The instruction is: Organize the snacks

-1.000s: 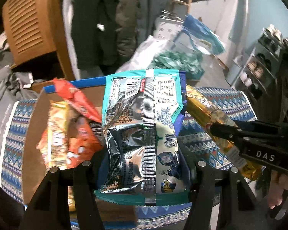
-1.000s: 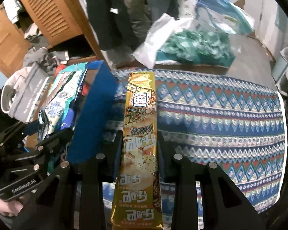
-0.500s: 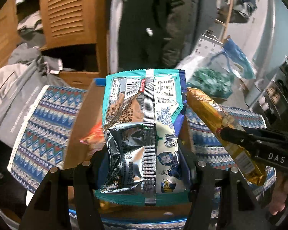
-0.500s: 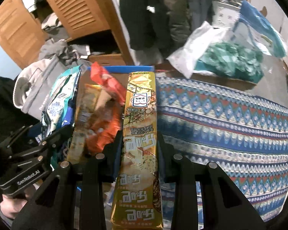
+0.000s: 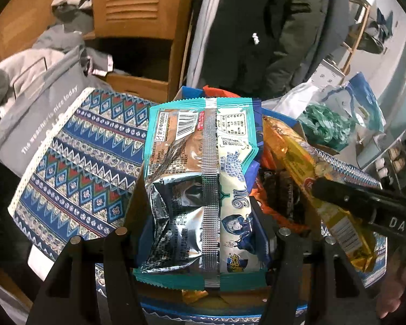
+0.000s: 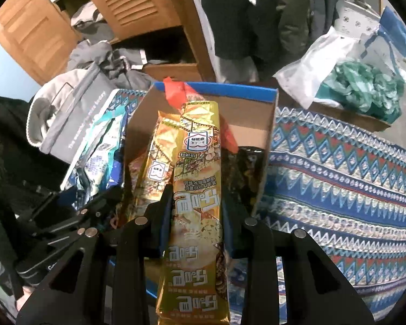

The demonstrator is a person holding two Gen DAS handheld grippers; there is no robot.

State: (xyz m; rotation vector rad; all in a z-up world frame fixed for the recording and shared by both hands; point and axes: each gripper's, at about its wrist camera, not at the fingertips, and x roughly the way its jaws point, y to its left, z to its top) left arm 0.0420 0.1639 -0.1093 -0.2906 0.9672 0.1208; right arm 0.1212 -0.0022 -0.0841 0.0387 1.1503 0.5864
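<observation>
My left gripper (image 5: 203, 233) is shut on a teal and silver snack bag (image 5: 200, 184), back side facing me, held over the left edge of a blue-rimmed cardboard box (image 6: 251, 135). My right gripper (image 6: 196, 216) is shut on a long gold snack pack (image 6: 197, 189), held lengthwise above the box. Inside the box lie an orange-red packet (image 6: 176, 94), another gold pack (image 6: 154, 168) and a dark packet (image 6: 246, 173). In the left wrist view the gold pack (image 5: 311, 173) and the right gripper's black finger (image 5: 352, 197) show at the right. The teal bag (image 6: 100, 157) appears at the left of the right wrist view.
The box sits on a blue patterned cloth (image 6: 338, 184). A grey tote bag (image 5: 35, 113) lies at the left. White and clear plastic bags with green contents (image 6: 365, 86) lie behind at the right. Wooden louvred doors (image 6: 138, 2) and dark hanging coats (image 5: 257, 27) stand behind.
Both grippers have swung left with their packs. The right gripper's gold pack has gone from over the cloth to over the open box; the teal bag now hangs at the box's left edge.
</observation>
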